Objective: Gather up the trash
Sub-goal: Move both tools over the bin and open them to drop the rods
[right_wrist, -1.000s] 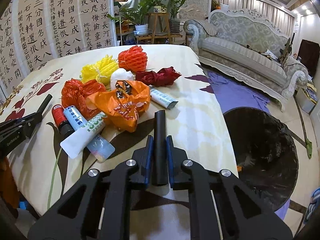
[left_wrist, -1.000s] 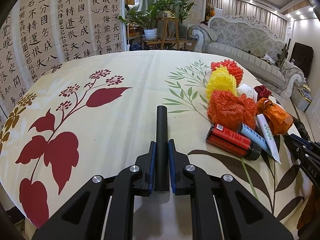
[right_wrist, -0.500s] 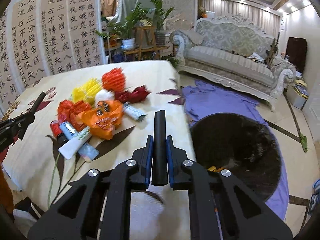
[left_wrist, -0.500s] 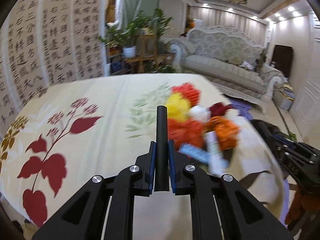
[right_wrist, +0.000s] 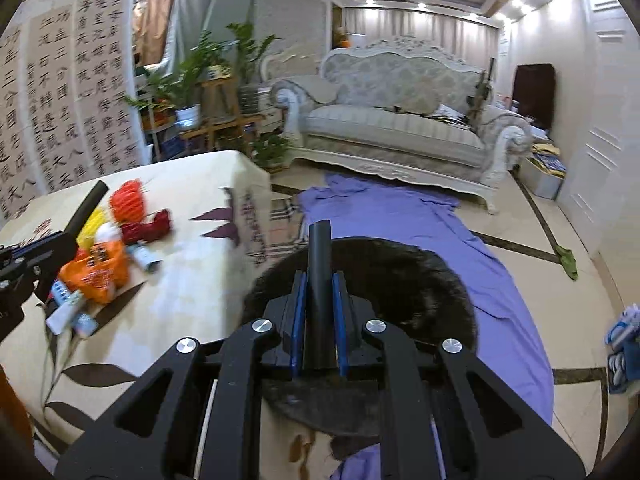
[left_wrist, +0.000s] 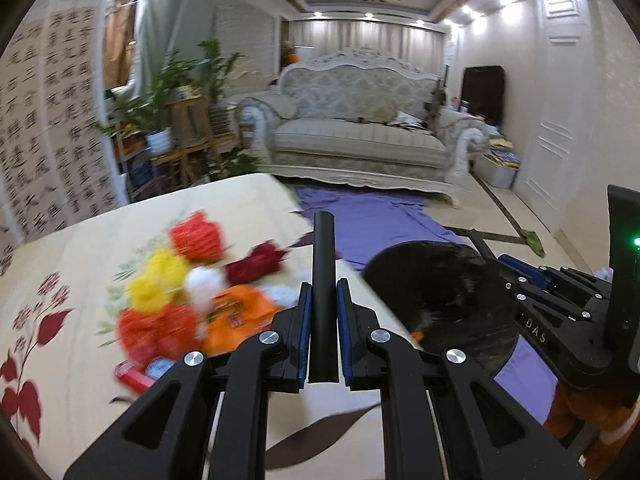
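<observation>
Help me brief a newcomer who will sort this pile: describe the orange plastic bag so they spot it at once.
On the floral tablecloth, look at the trash pile near the left edge. The orange plastic bag lies at its front, below the red honeycomb ball. It alone is crumpled orange film with printing.

- "DAS" in pale letters on the black body of the right tool point(left_wrist: 536, 334).
- Large Chinese calligraphy columns on the far-left wall panels point(right_wrist: 60, 92), blurred.
- Printing on the orange bag point(right_wrist: 96, 270): illegible.

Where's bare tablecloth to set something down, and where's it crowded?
Free: the tablecloth between the orange bag and the table edge beside the black bin; also the red-leaf side left of the pile. Crowded: the trash cluster around the orange bag.
</observation>
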The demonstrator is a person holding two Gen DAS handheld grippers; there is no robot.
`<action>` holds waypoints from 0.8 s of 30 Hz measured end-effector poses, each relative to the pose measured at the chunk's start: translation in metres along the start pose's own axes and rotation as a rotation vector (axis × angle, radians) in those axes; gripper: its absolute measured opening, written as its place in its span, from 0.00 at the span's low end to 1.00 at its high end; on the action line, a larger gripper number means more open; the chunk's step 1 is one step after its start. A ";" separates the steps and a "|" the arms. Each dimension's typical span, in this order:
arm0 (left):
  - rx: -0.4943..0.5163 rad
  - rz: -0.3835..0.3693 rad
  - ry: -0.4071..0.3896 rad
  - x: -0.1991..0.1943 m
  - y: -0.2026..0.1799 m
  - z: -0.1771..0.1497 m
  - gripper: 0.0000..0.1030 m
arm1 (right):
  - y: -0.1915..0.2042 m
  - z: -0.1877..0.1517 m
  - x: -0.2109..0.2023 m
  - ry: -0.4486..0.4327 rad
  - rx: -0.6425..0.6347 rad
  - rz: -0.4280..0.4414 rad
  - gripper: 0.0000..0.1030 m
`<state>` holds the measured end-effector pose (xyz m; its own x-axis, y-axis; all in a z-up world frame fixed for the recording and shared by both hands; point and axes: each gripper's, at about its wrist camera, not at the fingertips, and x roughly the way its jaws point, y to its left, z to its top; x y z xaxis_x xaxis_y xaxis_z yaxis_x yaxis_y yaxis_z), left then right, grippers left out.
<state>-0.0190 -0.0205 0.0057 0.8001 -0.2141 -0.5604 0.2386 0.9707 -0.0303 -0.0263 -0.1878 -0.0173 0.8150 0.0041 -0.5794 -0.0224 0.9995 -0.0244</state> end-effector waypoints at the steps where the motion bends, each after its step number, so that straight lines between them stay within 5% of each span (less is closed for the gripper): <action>1: 0.010 -0.005 0.002 0.005 -0.006 0.002 0.13 | -0.008 0.000 0.004 0.005 0.013 -0.008 0.13; 24: 0.125 -0.020 0.091 0.093 -0.073 0.018 0.13 | -0.054 -0.003 0.061 0.056 0.088 -0.042 0.13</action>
<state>0.0483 -0.1139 -0.0292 0.7427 -0.2170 -0.6335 0.3254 0.9438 0.0583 0.0230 -0.2415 -0.0533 0.7808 -0.0369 -0.6237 0.0635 0.9978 0.0204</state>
